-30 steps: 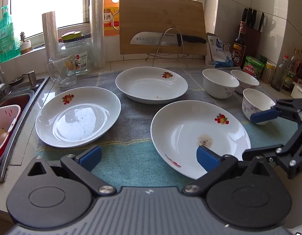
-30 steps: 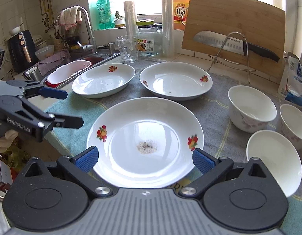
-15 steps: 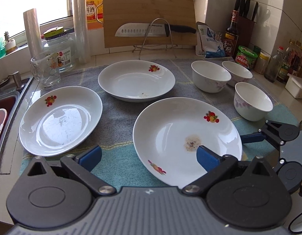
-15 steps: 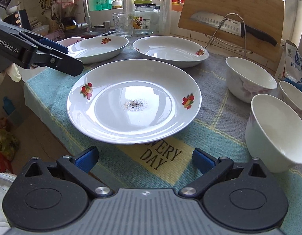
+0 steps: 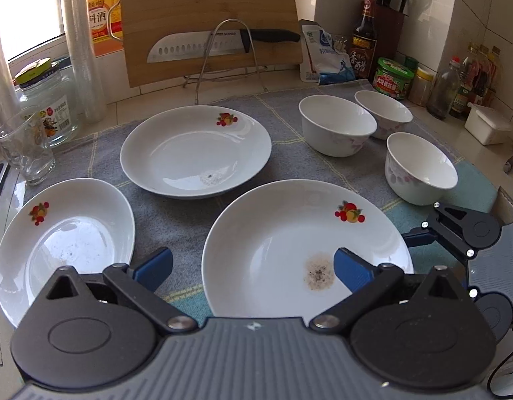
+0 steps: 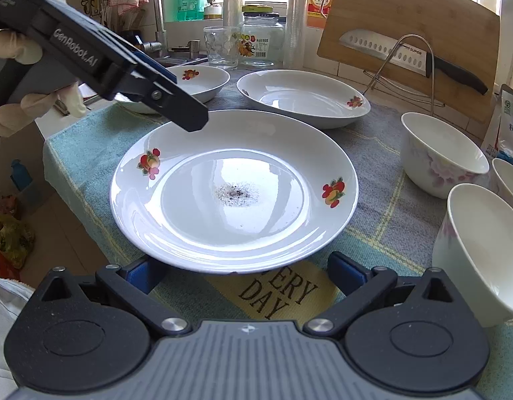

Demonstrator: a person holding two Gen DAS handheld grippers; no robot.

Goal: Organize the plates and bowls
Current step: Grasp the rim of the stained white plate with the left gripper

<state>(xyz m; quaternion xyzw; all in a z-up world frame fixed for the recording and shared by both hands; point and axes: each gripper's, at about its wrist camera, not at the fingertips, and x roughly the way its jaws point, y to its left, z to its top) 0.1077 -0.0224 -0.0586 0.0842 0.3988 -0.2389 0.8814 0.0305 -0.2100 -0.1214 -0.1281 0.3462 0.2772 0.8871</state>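
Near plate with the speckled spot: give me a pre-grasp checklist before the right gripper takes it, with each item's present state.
1. Right gripper open: ok, fingers spread wide.
2. Aimed at the near plate: ok, its rim sits between the fingers.
3. Plate free of other dishes: ok, nothing stacked on it, nearest bowl stands apart.
4. Left gripper out of the way: not ok, it hangs over the plate's far rim.
5. Plate clean: not ok, dark specks at centre.
6. Finger under the rim: cannot tell.

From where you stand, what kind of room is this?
Most likely a home kitchen counter. A knife rests against a wooden cutting board, a sink faucet stands by the window, and sauce bottles line the tiled wall behind the plates and bowls.
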